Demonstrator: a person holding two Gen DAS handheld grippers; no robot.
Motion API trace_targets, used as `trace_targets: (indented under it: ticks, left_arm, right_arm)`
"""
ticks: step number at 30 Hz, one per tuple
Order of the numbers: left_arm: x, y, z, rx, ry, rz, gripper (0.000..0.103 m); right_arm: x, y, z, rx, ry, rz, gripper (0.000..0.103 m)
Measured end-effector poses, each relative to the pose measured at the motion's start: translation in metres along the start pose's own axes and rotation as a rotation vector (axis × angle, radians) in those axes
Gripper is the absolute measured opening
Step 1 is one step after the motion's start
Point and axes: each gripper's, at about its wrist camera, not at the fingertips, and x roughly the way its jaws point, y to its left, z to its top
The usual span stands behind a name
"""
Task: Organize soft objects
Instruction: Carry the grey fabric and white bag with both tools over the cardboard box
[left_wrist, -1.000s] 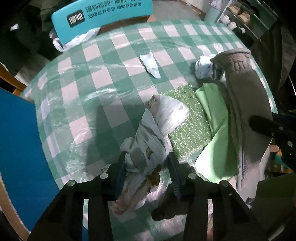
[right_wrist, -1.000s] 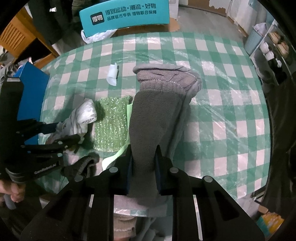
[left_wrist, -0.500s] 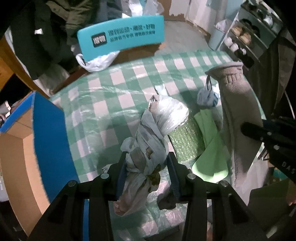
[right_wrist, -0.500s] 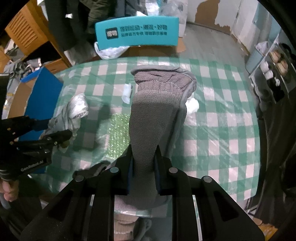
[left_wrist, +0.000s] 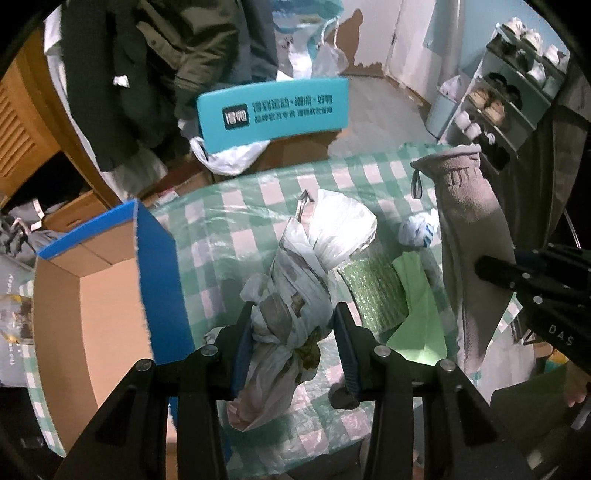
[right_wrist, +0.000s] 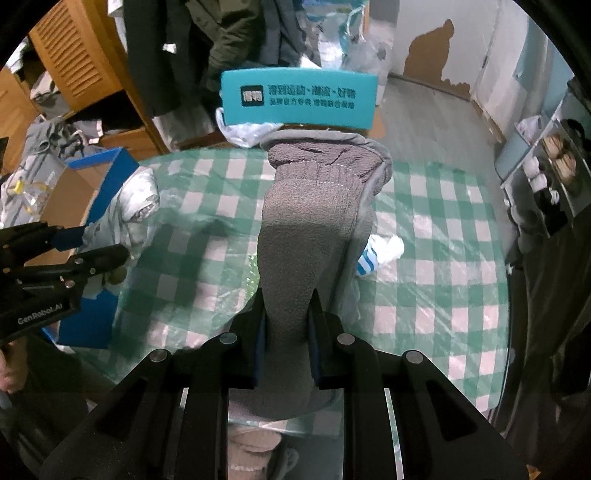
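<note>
My left gripper (left_wrist: 293, 328) is shut on a knotted white plastic bag bundle (left_wrist: 306, 273), held up above the green-checked table (left_wrist: 229, 221). The same bundle (right_wrist: 129, 210) and left gripper (right_wrist: 94, 245) show at the left of the right wrist view. My right gripper (right_wrist: 288, 314) is shut on a grey fleece sock-like cloth (right_wrist: 310, 206), which hangs lifted over the table (right_wrist: 443, 258); the cloth (left_wrist: 469, 221) also appears at the right of the left wrist view with the right gripper (left_wrist: 495, 271) on it.
An open cardboard box with blue flaps (left_wrist: 92, 288) stands left of the table. On the table lie green bubble wrap (left_wrist: 373, 291), a light green sheet (left_wrist: 421, 325) and a white-and-blue sock ball (left_wrist: 415, 230). A teal chair back (left_wrist: 273, 112) stands beyond; a shoe rack (left_wrist: 509, 92) is at the right.
Both grippers have risen with their loads, so the table looks smaller and farther. The box at the left and the room beyond have come into view.
</note>
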Motion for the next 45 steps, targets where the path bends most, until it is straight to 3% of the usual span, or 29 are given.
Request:
trace_targets:
  ticks: [25, 45]
  left_arm:
    - [-0.057, 0.069, -0.017, -0.114, -0.108, 0.057, 0.042]
    - [-0.087, 0.15, -0.053, -0.239, -0.162, 0.124, 0.042]
  right_arm:
    - [-0.03, 0.076, 0.029, -0.122, -0.075, 0.088, 0.018]
    - [-0.028, 0.178, 0.057, -0.24, -0.078, 0.156, 0.018]
